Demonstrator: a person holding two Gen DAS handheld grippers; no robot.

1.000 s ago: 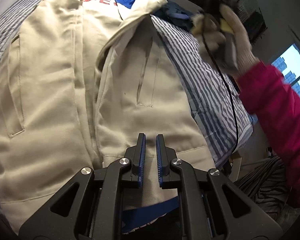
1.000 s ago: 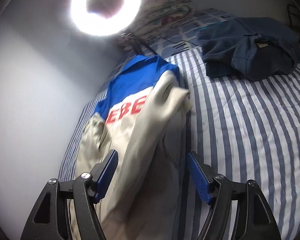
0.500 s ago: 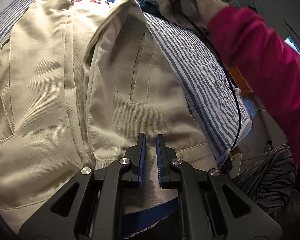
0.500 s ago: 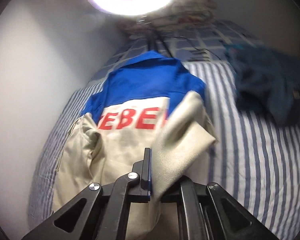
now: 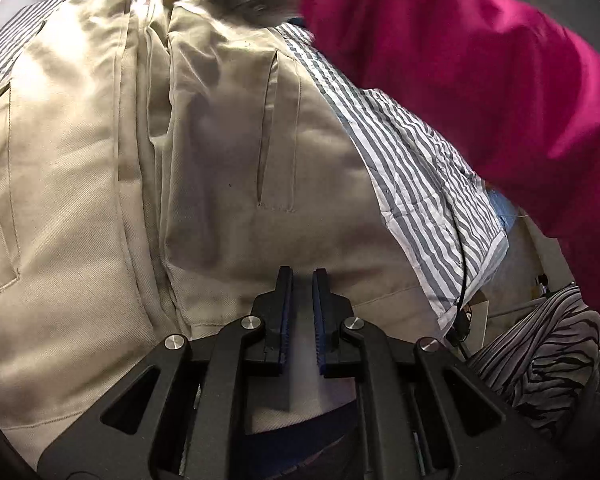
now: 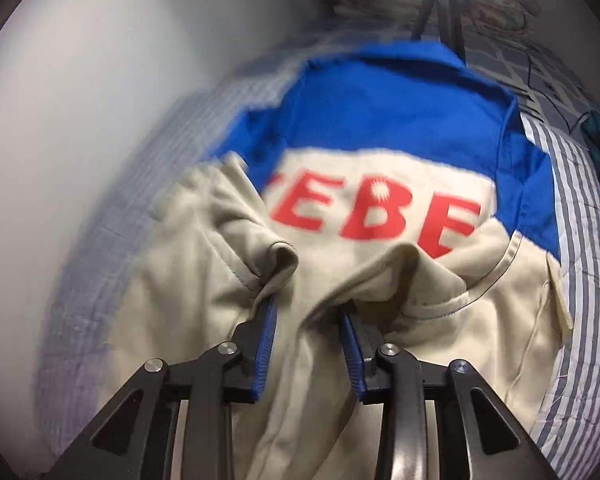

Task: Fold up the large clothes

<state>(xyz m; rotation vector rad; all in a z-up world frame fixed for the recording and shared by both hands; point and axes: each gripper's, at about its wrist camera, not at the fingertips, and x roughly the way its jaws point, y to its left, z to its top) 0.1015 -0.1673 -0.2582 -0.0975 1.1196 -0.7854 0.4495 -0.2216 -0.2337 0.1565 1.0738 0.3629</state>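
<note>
Clearly the jacket [image 6: 380, 288] is soft, floppy twill, light but bulky; I'd take it by a hem, cuff or seam, since a single layer will sag and slide. It lies spread on the striped bed [image 5: 412, 168], blue yoke and red letters farthest from me. My right gripper [image 6: 308, 312] has just been opening; beige cloth bunches between its parted jaws, though blur keeps me from saying whether the pads still press it. My left gripper [image 5: 302, 280] is clenched nearly shut at the hem, and I think cloth is pinched there. A red sleeve [image 5: 480, 60] crosses above.
</note>
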